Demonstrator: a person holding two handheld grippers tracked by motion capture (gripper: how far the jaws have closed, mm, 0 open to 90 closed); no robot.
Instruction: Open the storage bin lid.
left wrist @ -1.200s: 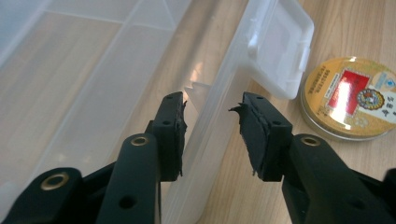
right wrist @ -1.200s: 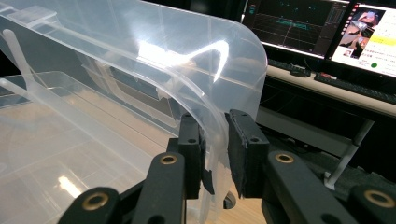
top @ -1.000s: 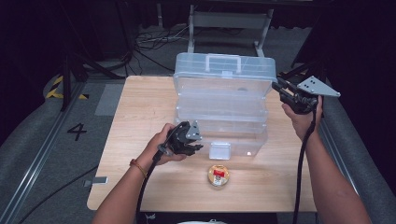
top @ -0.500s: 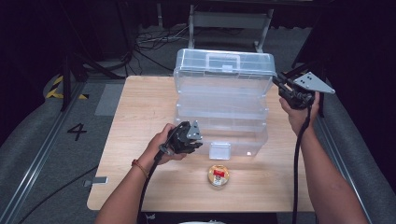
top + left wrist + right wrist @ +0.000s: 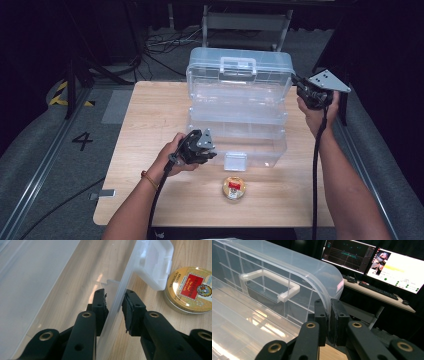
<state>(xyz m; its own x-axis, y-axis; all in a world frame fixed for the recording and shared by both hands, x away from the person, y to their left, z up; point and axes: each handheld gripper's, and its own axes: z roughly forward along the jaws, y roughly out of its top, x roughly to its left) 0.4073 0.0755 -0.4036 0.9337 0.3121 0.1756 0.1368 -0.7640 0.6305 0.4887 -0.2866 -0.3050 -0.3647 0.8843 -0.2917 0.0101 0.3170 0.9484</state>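
Between right gripper (image 5: 328, 308) jaws, box lid (image 5: 287, 267)

A: Tin (image 5: 191, 290) label beside the clear box (image 5: 237, 107), can you read it?
B: No, too small, and the left gripper view's right edge cuts the tin.
A: Box handle (image 5: 269, 285)?
B: Clear. Box itself is cropped left and bottom in the right gripper view.
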